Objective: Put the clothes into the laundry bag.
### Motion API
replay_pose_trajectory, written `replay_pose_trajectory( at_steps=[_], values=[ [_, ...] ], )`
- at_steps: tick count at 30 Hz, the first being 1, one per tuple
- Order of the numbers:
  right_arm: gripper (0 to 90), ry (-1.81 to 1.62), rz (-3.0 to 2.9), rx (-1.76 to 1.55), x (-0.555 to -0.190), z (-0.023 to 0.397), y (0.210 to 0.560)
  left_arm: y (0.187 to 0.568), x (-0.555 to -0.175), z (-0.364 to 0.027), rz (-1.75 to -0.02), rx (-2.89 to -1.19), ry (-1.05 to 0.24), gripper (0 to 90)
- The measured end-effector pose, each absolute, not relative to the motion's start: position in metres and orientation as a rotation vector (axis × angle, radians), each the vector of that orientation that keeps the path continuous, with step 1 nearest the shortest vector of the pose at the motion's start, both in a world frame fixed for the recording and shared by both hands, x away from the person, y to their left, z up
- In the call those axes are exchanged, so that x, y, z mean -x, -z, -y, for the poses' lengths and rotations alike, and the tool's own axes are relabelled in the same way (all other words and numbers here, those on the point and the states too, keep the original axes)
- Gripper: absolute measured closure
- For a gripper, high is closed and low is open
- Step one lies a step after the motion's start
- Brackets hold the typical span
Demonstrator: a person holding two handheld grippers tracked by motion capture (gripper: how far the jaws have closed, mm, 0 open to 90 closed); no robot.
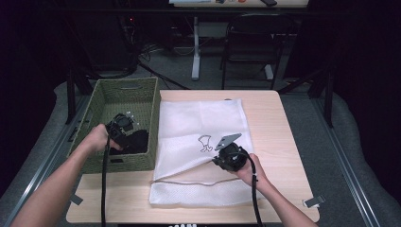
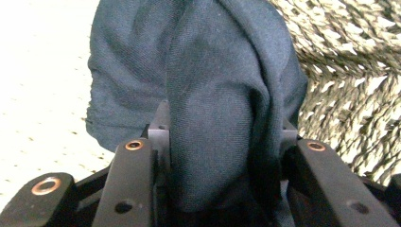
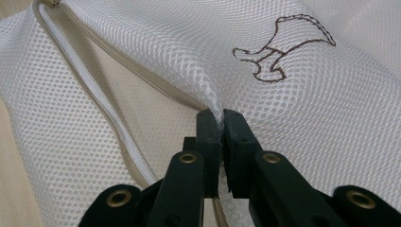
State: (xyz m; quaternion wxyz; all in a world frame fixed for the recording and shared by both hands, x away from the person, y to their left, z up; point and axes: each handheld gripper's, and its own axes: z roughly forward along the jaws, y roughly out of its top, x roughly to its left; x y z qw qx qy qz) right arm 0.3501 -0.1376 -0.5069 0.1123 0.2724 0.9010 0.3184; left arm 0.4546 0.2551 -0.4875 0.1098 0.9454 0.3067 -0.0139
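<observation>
- Fingers of left gripper [image 2: 222, 156] clamped on dark cloth [image 2: 213, 104] inside woven basket [image 1: 106, 97], left of frame centre.
- Right gripper [image 3: 221, 124] pinched tight on white mesh bag [image 3: 293, 123], mid-frame.
- Light wooden table [image 1: 274, 137] underneath; grey floor around.
- Black chair [image 1: 250, 38], white desk leg [image 1: 196, 47], cables at top; dark surroundings.

Left gripper [image 1: 124, 124] reaches ahead, forearm outstretched, jaws partly closed. Right gripper [image 1: 226, 152] (jaws pinched tight) angles inward.
</observation>
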Motion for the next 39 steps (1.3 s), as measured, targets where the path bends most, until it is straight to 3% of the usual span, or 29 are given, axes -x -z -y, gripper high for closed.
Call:
replay_pose_trajectory(
  at_steps=[25, 39],
  values=[
    [86.0, -0.939, -2.639, -0.785, -0.349, 0.138, 0.507, 0.466, -0.442, -0.267, -0.931, -2.697, -0.065, 61.2],
    [86.0, -0.934, -2.638, -0.786, -0.349, 0.137, 0.507, 0.434, -0.436, -0.273, -0.927, -2.654, -0.166, 61.5]
  ],
)
